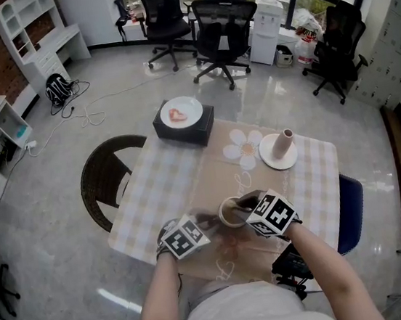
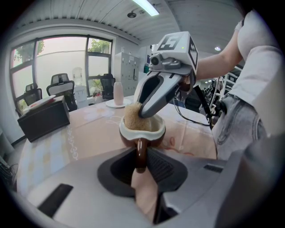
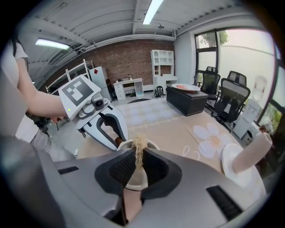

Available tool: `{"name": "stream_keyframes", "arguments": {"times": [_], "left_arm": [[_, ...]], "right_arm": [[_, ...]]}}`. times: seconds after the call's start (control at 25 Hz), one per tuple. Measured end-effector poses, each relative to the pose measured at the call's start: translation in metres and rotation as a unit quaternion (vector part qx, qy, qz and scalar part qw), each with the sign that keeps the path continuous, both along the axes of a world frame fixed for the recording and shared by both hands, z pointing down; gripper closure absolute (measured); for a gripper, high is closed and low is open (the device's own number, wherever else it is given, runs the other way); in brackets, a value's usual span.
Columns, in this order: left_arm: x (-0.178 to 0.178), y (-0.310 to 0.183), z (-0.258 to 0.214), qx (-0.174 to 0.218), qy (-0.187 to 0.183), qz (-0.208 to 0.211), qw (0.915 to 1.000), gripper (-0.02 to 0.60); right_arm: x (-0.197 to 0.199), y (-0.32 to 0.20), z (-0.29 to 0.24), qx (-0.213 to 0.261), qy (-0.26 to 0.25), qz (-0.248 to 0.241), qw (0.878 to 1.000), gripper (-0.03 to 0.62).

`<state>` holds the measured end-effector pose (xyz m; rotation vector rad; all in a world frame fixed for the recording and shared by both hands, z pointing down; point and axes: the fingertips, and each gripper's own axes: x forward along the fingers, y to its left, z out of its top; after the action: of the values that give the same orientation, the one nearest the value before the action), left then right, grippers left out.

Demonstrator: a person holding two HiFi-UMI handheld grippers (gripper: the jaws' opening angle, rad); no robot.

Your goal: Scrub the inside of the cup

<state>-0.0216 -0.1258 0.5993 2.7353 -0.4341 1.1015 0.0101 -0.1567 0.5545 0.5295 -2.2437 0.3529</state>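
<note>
A brown cup with a cream inside (image 1: 229, 211) stands near the front of the cloth-covered table (image 1: 161, 181). My left gripper (image 1: 210, 221) is shut on the cup's handle (image 2: 140, 153); in the left gripper view the cup (image 2: 143, 129) sits upright just beyond the jaws. My right gripper (image 1: 243, 203) reaches down from the right and is shut on a tan fibrous scrubber (image 3: 139, 148). The scrubber (image 2: 132, 116) rests inside the cup against the left side of its rim. In the right gripper view the cup's cream rim (image 3: 125, 144) shows beneath the jaws, with the left gripper (image 3: 116, 140) behind it.
A black box bearing a white plate (image 1: 182, 113) sits at the table's far edge. A pink vase on a white plate (image 1: 281, 146) stands at the far right. A brown wicker chair (image 1: 109, 176) is at the table's left, a blue seat (image 1: 352, 207) at its right.
</note>
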Motion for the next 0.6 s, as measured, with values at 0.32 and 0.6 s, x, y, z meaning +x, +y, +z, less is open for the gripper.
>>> {"name": "stream_keyframes", "arguments": {"times": [0.32,0.6], "left_arm": [[0.0,0.001,0.0,0.0,0.0,0.003,1.0,0.512],[0.0,0.001,0.002,-0.003,0.002,0.004,1.0,0.512]], "right_arm": [[0.009,-0.008,0.0,0.067,0.051,0.006,0.996,0.545],[0.018,-0.011,0.002,0.074,0.091,-0.004,0.993,0.545]]}}
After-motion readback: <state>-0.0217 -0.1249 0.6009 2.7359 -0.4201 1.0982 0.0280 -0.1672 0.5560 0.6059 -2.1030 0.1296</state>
